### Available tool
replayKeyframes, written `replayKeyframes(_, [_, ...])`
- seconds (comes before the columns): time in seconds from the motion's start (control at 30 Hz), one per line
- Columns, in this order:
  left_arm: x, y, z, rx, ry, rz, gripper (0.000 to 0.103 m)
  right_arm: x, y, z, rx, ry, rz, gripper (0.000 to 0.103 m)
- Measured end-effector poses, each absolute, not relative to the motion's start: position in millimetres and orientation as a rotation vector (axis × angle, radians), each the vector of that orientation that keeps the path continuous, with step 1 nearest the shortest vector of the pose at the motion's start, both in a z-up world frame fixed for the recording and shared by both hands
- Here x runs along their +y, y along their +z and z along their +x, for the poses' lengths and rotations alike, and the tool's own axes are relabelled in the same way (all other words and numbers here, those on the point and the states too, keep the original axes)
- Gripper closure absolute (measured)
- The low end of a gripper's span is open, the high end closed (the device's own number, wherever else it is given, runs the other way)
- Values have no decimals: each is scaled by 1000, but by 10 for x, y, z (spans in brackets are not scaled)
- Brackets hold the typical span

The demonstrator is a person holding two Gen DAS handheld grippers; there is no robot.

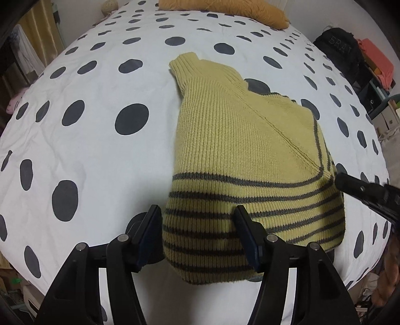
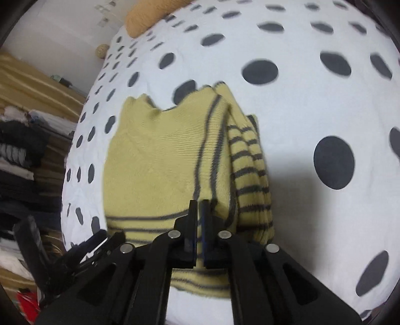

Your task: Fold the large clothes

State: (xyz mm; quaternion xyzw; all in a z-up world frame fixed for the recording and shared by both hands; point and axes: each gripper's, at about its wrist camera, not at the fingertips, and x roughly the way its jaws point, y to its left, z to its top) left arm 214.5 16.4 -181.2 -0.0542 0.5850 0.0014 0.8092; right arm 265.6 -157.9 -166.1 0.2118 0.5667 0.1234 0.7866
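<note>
Fingers point(image 1: 152, 225) of the left gripper point(image 1: 197, 235) stand wide apart, two flat dark pads straddling the near left corner of the sweater point(image 1: 245, 160) without pinching it; whether the pads touch the knit cannot be told. On the right gripper point(image 2: 199, 222) the two fingers point(image 2: 192, 220) are drawn narrow, almost together, with a thin strip of yellow cloth showing in the slit between them, so they seem to clamp the sweater point(image 2: 160, 155) at its near edge. One garment lies there, a mustard-yellow ribbed knit, thick and soft, folded into a rough rectangle on the bedspread point(image 1: 87, 155). Its upper part is plain with a diagonal seam, its lower part crossed by thin grey stripes, about seven on the near panel, and a ribbed collar pokes out at the far end. From the right wrist view a striped sleeve fold is stacked along the right side. Smooth white cotton with large dark grey dots covers the bed. One orange fuzzy cushion point(image 1: 225, 10) sits at the far edge.
</note>
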Motion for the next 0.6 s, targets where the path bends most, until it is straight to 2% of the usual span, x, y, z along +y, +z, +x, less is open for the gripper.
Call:
replayKeyframes(0.1, [191,-1800,2093,1256,10,-128,41,-1430,-1587,2492,1227,329,439,100])
replayKeyframes(0.2, [254,-1795,2007,1289,17,-166,41,-1419,-1948,2457,1343,189,326,103])
replayKeyframes(0.27, [295,-1741,1894,1303,63,-154,43,-1540,-2089,2427,1358,168,413,103])
replayKeyframes(0.33, [319,-1671,1767,1310,91,-139,43,-1529,-1905,2362,1335,152,420,100])
replayKeyframes(0.4, [350,-1587,1628,1328,108,-159,43,-1386,-1652,2258,1318,96,299,98])
replayKeyframes(0.43, [358,-1541,1568,1336,116,-170,43,-1327,-1543,2195,1317,71,247,91])
replayKeyframes(0.53, [374,-1314,1382,1335,136,-191,40,-1145,-1285,1984,1325,15,136,55])
replayKeyframes(0.6, [371,-1134,1285,1317,147,-188,37,-1032,-1136,1861,1300,3,81,53])
